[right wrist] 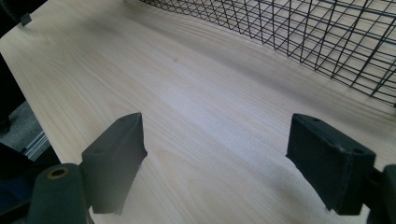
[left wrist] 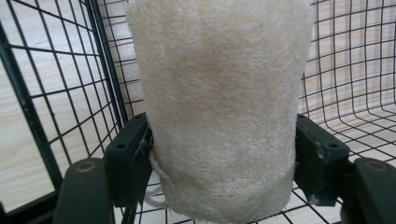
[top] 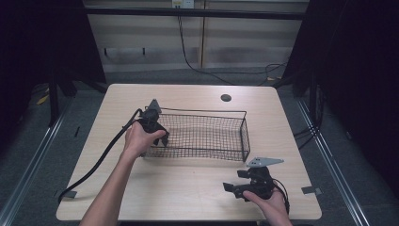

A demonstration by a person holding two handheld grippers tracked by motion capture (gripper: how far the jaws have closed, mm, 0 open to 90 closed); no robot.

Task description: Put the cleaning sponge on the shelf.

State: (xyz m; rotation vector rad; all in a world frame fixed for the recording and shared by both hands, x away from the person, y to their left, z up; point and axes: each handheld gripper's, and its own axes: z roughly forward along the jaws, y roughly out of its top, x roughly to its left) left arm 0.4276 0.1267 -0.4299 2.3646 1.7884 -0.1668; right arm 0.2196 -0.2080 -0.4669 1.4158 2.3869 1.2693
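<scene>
Gripped in the left claw [left wrist: 219,168], a pale fibrous loofah roll [left wrist: 219,107] stands upright inside the black wire basket [top: 207,134] at its left end. Down at the table's [top: 188,188] near right corner, the right claw [right wrist: 229,163] hovers with jaws apart, empty.

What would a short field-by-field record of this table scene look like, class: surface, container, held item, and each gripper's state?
surface: light wooden table
container: black wire basket, mid-table
held item: pale fibrous loofah-like sponge, clamped between the jaws, inside the basket's left end
left gripper: shut on the sponge
right gripper: open, nothing between its jaws, above bare table near the front right corner
</scene>
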